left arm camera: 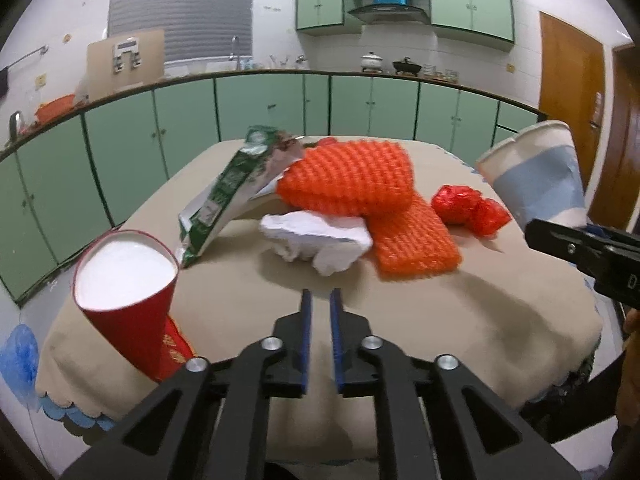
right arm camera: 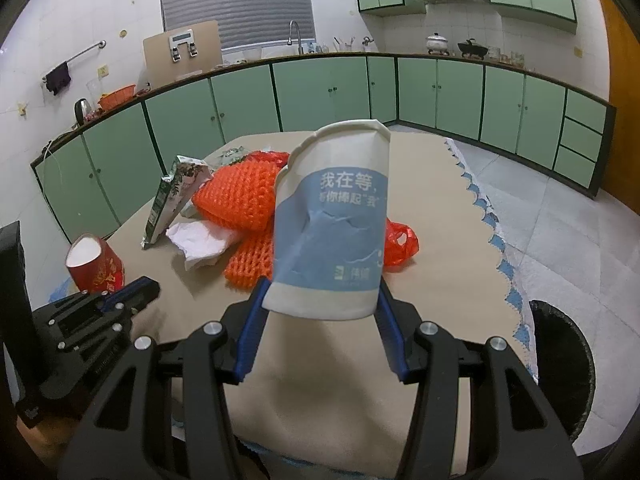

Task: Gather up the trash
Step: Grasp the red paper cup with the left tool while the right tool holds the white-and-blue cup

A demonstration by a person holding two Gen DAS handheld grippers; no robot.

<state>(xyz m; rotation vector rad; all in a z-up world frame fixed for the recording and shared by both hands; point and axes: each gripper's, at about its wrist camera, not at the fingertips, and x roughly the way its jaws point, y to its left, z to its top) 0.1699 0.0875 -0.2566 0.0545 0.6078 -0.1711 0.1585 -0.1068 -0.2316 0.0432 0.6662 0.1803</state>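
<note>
Blue-padded black fingers of the right gripper [right arm camera: 320,300] clamp the base of a creased blue-and-white paper cup [right arm camera: 332,224], lifted above the beige tablecloth [right arm camera: 440,272]. Left gripper [left arm camera: 320,312] hovers empty, jaws a narrow slit apart. Beyond lie a red paper cup [left arm camera: 128,292], crumpled white tissue [left arm camera: 316,240], ribbed orange foam netting [left arm camera: 360,184], a green milk carton [left arm camera: 236,184] and shiny red wrapper [left arm camera: 472,208].

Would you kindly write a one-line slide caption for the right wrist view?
Right claw grips a dented white-and-blue paper cup above the table, trash bin at right.
</note>
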